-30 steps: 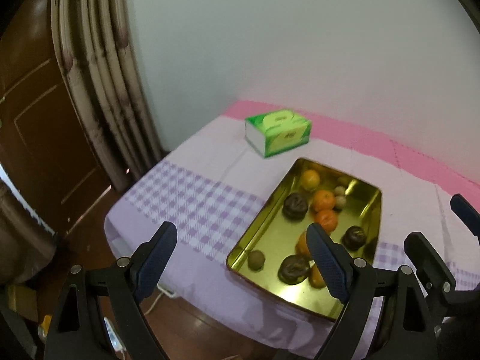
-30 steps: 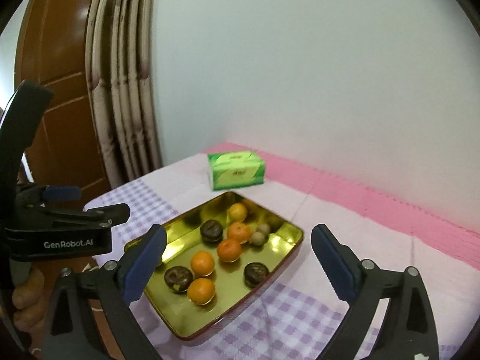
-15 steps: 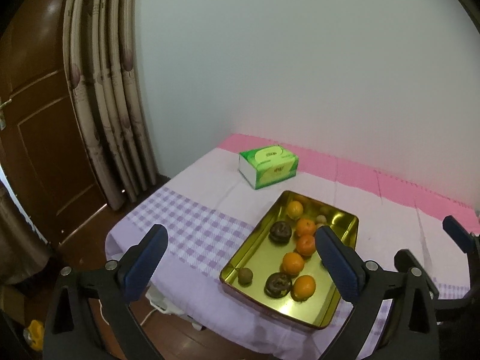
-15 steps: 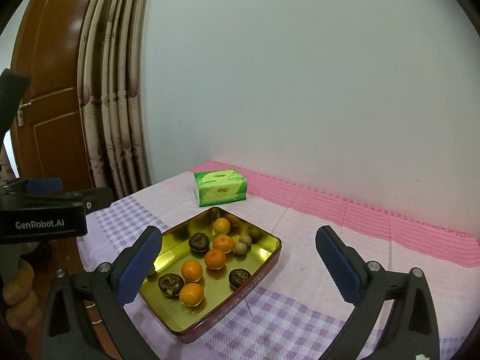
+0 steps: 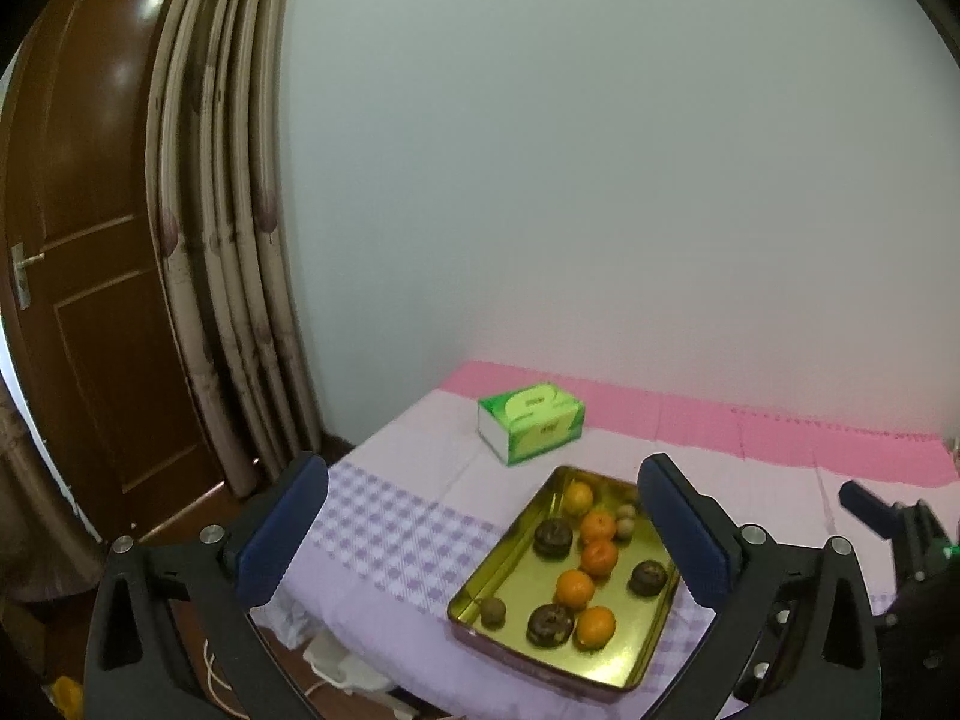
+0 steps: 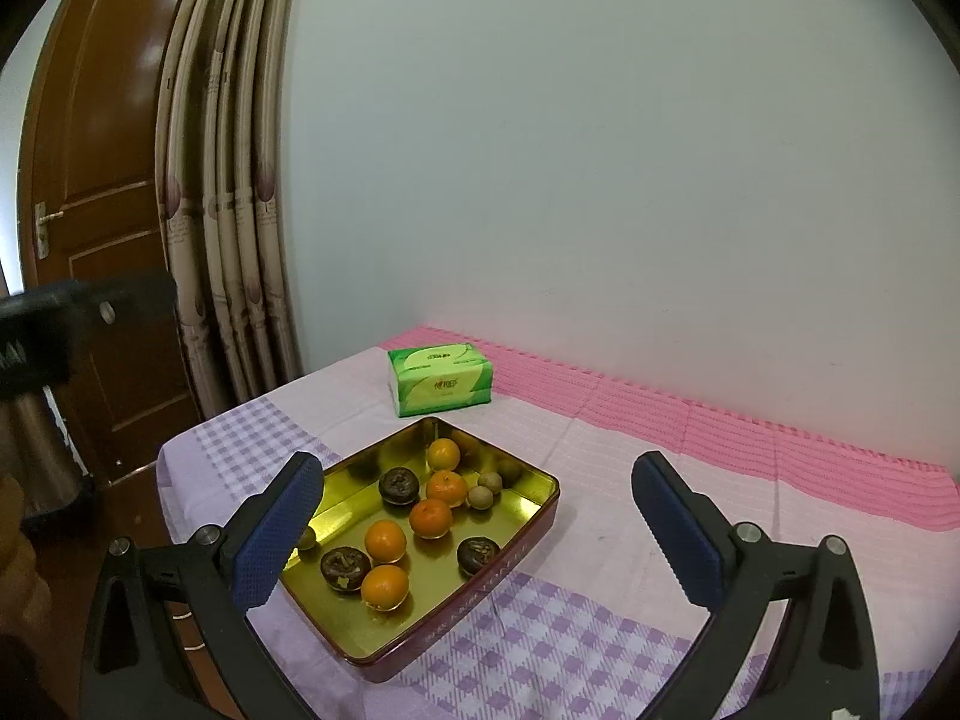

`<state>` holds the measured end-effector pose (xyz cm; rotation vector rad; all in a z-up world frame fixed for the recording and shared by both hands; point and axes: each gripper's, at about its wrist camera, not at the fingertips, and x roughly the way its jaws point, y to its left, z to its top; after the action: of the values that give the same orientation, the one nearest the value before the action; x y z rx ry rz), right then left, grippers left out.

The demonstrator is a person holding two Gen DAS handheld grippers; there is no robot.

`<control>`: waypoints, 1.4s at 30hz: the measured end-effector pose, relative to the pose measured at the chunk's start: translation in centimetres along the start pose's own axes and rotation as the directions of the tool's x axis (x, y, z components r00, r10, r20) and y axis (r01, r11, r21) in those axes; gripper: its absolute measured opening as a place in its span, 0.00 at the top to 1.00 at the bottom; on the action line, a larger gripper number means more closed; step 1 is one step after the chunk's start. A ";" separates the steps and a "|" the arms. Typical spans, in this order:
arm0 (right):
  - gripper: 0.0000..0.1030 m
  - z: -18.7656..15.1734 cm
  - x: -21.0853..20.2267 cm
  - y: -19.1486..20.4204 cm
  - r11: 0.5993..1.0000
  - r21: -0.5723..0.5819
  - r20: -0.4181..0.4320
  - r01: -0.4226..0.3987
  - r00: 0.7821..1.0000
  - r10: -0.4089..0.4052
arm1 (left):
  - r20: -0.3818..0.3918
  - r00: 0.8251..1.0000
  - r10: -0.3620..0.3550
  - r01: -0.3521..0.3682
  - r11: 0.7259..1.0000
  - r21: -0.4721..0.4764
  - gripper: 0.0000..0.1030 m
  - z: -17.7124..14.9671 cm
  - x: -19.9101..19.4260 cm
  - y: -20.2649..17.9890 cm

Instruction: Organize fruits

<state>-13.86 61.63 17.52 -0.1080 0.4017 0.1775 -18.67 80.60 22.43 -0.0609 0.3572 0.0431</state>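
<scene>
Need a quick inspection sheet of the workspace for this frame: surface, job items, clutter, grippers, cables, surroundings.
Surface: table under lilac checked and pink cloth.
Job's things: gold tray holding five oranges, three dark fruits, small brown fruits.
Clutter: green tissue pack behind the tray.
Grippers: left gripper and right gripper open, empty, jaws just opened wider.
Cables: white cord on the floor.
Surroundings: curtain, wooden door, plain wall.

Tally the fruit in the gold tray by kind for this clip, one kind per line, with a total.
Oranges: 5
Dark brown round fruits: 3
Small tan-brown round fruits: 4, one partly hidden behind the right tool's finger
Total: 12, all inside the tray
</scene>
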 end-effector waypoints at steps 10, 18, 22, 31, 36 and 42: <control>0.01 0.2 -0.2 0.2 1.000 -0.001 0.007 -0.003 1.000 0.003 | -0.026 0.997 -0.078 0.076 0.994 -0.075 0.00 0.8 -0.4 1.2; 0.01 0.2 -0.1 0.4 1.000 -0.001 -0.003 -0.002 1.000 0.002 | -0.051 0.997 -0.064 0.060 0.995 -0.081 0.00 0.4 0.2 1.2; 0.01 -0.1 0.2 0.3 1.000 0.001 -0.021 -0.003 1.000 0.003 | -0.069 0.996 -0.064 0.059 0.996 -0.066 0.00 0.1 0.7 0.8; 0.01 -1.6 0.9 -1.4 1.000 0.009 -0.068 0.001 0.998 0.000 | -0.182 0.977 -0.110 0.101 0.993 -0.060 0.00 -1.2 3.4 -0.2; 0.01 -4.4 2.3 -6.1 0.998 0.002 -0.156 0.059 0.986 -0.058 | -0.209 0.976 -0.067 0.065 0.998 -0.016 0.00 -2.0 4.7 -1.2; 0.01 -8.8 4.9 -16.6 0.969 -0.002 -0.317 0.245 0.919 -0.233 | -0.219 0.976 -0.005 0.015 0.999 0.047 0.00 -2.7 5.7 -2.5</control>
<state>-9.58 44.90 8.67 -0.1482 0.7064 -0.0922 -14.14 78.11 18.04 -0.0198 0.5785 0.0177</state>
